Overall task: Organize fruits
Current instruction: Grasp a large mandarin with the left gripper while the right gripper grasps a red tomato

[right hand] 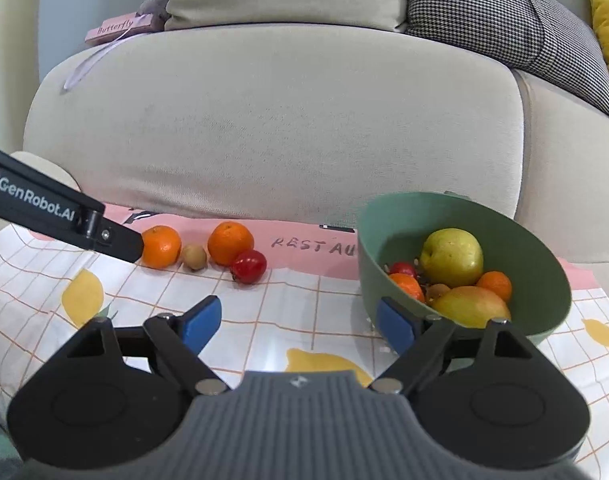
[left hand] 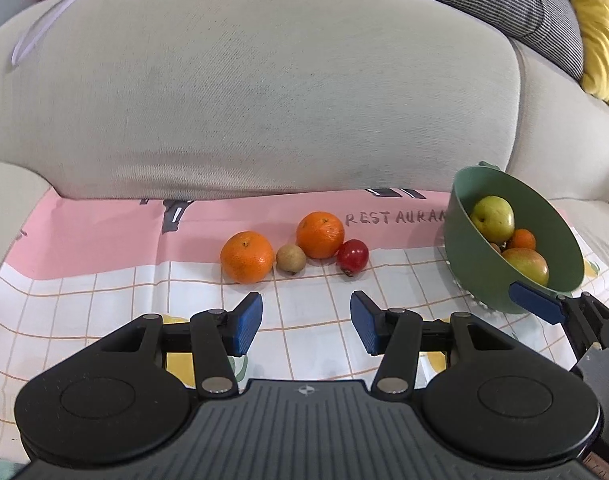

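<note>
Two oranges (left hand: 247,257) (left hand: 320,234), a small brown fruit (left hand: 290,257) and a small red fruit (left hand: 352,256) lie in a row on the patterned cloth (left hand: 104,304). A green bowl (left hand: 464,248) to the right holds a green apple (left hand: 493,218), a mango (left hand: 526,265) and small oranges. My left gripper (left hand: 306,320) is open and empty, just short of the row. My right gripper (right hand: 300,322) is open and empty, its right finger (right hand: 396,326) in front of the bowl's wall (right hand: 372,264). The same row of fruit (right hand: 230,243) shows in the right wrist view.
A beige sofa back (left hand: 264,92) rises behind the cloth. A houndstooth cushion (right hand: 504,20), a yellow cushion (right hand: 608,32) and a pink box (right hand: 118,28) rest on top. The left gripper's arm (right hand: 60,216) crosses the left side of the right wrist view.
</note>
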Motion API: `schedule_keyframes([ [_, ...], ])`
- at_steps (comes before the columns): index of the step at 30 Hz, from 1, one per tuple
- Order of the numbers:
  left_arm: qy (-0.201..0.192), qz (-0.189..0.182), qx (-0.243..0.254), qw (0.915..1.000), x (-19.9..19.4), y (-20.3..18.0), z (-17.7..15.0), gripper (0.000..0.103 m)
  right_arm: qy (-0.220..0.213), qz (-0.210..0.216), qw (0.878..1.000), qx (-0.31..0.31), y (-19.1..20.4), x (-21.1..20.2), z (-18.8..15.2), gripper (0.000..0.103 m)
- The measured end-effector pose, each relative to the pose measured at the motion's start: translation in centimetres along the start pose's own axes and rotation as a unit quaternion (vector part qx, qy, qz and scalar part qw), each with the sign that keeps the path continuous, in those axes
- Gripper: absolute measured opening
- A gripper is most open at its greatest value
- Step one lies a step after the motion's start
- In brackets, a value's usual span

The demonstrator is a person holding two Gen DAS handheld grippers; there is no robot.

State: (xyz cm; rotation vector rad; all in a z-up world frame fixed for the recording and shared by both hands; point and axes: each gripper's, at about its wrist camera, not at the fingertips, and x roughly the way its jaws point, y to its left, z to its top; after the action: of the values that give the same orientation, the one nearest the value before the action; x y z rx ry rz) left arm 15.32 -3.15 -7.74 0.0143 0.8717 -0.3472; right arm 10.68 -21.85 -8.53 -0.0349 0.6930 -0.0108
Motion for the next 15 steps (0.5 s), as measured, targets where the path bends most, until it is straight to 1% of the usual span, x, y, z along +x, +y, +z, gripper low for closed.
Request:
schedule_keyframes([
  [5, -0.003, -0.009, -0.01, 0.9999, 1.2, 0.7, 0.3, 0.06, 0.003, -0.007, 1.0, 0.0, 0.3, 1.3, 0.4, 0.081],
  [11, 0.0, -0.014, -0.021, 0.9997, 2.7, 1.4, 0.4, 0.06, 0.007, -0.002, 1.0, -0.002, 0.6, 2.7, 0.6, 0.073],
  [15, 0.0, -0.003, -0.025, 0.9997, 3.6, 1.9, 0.5, 0.06, 0.011, 0.008, 1.0, -0.007, 1.0, 3.8, 0.7, 0.066],
])
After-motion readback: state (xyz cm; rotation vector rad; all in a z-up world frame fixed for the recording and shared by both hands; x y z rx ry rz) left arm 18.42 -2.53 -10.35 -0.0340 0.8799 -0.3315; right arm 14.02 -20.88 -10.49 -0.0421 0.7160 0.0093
